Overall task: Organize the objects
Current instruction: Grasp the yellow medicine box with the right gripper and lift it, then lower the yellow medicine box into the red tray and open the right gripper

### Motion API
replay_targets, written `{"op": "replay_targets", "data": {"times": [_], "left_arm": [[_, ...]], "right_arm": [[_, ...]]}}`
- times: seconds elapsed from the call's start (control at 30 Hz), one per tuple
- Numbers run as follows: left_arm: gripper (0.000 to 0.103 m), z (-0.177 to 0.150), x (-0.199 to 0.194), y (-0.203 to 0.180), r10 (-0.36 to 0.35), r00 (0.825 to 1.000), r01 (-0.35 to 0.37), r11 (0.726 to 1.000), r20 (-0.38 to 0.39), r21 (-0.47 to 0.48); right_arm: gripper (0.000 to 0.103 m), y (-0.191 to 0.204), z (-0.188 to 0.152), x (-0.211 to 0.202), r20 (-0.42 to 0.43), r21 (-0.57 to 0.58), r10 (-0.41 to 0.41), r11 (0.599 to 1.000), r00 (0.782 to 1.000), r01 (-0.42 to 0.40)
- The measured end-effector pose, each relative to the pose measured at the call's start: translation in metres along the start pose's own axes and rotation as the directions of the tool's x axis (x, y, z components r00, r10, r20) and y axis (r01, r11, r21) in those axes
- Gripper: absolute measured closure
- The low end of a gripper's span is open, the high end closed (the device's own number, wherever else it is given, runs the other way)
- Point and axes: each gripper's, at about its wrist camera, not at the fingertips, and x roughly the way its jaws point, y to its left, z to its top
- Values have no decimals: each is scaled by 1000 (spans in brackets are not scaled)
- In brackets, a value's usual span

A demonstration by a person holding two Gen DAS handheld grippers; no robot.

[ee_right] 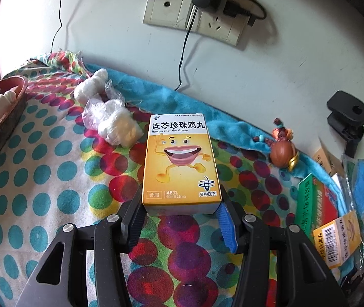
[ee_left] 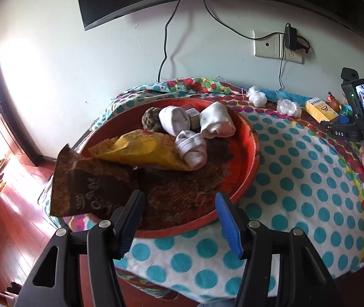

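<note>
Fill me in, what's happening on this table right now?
A person is tidying loose items off a polka-dot cloth into a red tray. The right gripper has its fingers on either side of a yellow medicine box that lies on the cloth; whether it is actually clamped is unclear. The left gripper is open and empty, near the tray, which already holds rolled white socks and a yellow snack bag. Plastic-wrapped white bundles and a small figurine are still outside it.

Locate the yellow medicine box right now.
In the right wrist view, the yellow medicine box sits centre frame between the right gripper fingers, on the dotted cloth, just right of the wrapped white bundles.
</note>
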Motion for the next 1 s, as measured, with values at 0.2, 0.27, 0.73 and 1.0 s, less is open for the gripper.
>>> {"op": "replay_targets", "data": {"times": [0.2,0.27,0.73,1.0], "left_arm": [[43,-12,-12,27,21,999,-20,999,39,-32],[43,-13,-8,35,8,1000,-7,998,21,-67],[43,-28,-13,66,15,1000,-12,990,19,-143],[43,-33,-7,79,6,1000,-6,979,0,-205]], "right_arm": [[55,28,31,-37,72,54,103,993,992,-107],[55,58,47,-53,100,-1,155,988,983,-155],[55,257,72,-82,9,-222,480,856,877,-466],[54,280,63,-68,-60,-246,466,850,883,-466]]}}
